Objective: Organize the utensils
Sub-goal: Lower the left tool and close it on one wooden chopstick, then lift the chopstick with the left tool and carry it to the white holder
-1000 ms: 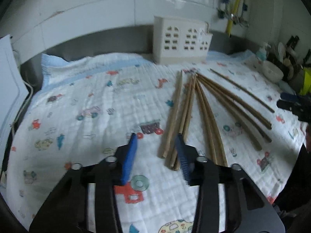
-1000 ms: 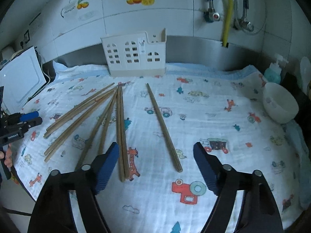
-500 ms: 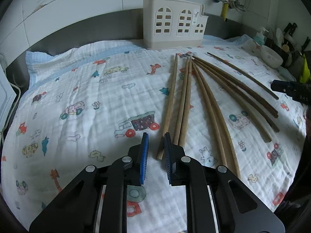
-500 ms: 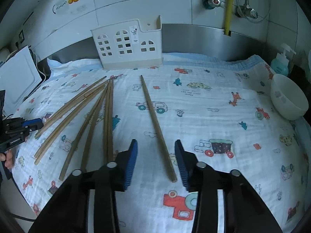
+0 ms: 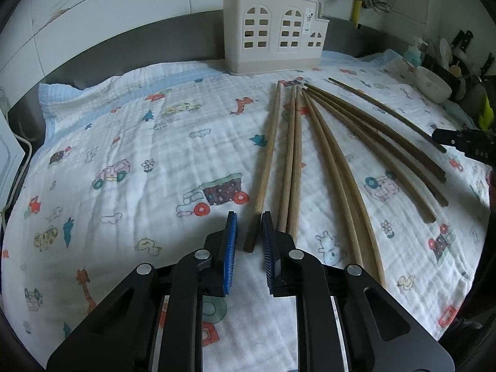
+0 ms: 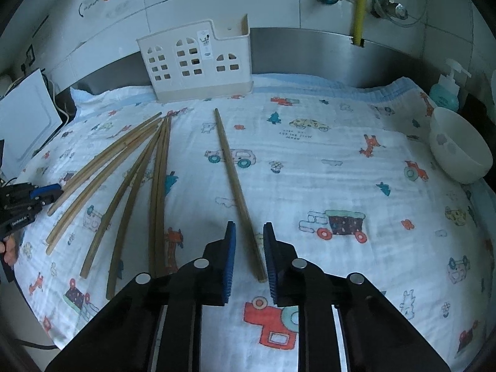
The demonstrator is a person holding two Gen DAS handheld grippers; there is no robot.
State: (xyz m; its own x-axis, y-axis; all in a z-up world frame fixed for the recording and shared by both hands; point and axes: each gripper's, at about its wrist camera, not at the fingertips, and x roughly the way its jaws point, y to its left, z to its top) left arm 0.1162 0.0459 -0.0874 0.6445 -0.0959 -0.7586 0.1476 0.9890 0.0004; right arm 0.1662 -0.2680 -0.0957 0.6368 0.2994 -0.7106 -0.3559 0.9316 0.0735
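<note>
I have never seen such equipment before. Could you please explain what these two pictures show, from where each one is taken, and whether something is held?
A person holds a two-finger tool, a gripper, in each hand, and a camera on each looks forward along the fingers. One picture comes from the left gripper, the other from the right gripper. Wooden chopsticks lie on a cartoon-printed cloth, with a white holder behind and a bowl aside. Both pairs of jaws have just been closing. The left has the end of the leftmost chopstick between its blue pads, the right the end of the separate chopstick. A gap shows beside each, so nothing seems held yet.
</note>
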